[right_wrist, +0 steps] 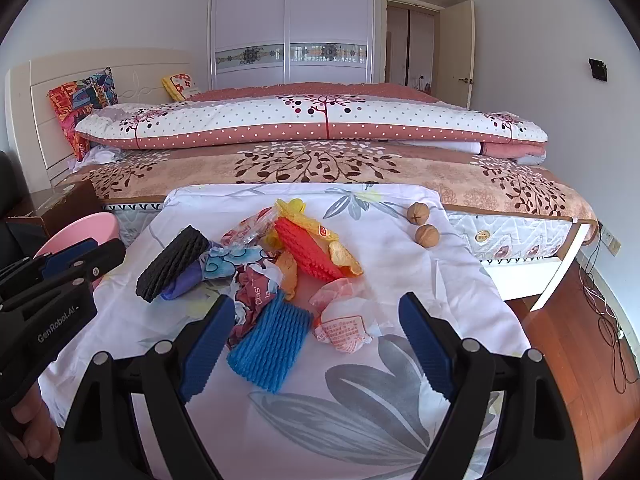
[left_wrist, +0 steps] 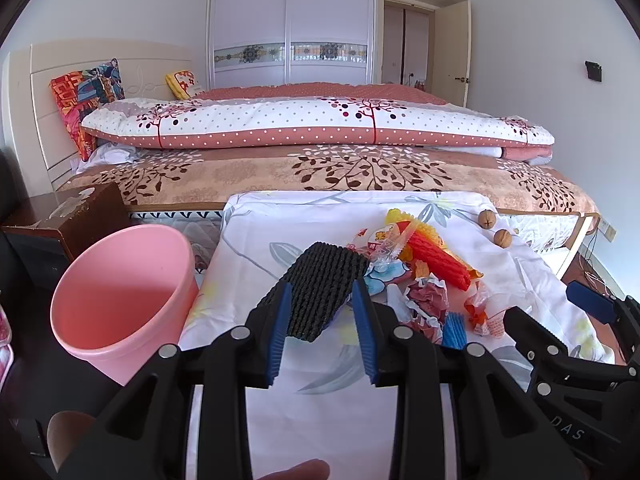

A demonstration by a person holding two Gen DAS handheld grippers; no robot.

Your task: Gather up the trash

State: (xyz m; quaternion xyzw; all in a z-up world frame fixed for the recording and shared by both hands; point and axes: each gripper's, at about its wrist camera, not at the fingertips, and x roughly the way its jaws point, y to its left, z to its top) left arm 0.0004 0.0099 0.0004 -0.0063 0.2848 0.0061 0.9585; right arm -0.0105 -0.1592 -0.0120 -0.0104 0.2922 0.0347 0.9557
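A pile of trash lies on a floral cloth-covered table (right_wrist: 420, 264): a black foam net (left_wrist: 320, 284) (right_wrist: 172, 264), a red foam net (right_wrist: 308, 250), a blue foam net (right_wrist: 270, 344), crumpled wrappers (right_wrist: 256, 284) and orange peel (right_wrist: 344, 260). My left gripper (left_wrist: 322, 304) has its blue pads on both sides of the black foam net's near end, closed on it. My right gripper (right_wrist: 316, 320) is open wide, just above the blue foam net and a white wrapper (right_wrist: 344, 330). A pink bin (left_wrist: 120, 292) stands left of the table.
Two walnuts (right_wrist: 422, 224) lie at the table's far right. A bed (right_wrist: 320, 168) with folded quilts runs behind the table. A dark nightstand (left_wrist: 52, 224) sits behind the bin. Cables (right_wrist: 608, 320) lie on the wooden floor at right.
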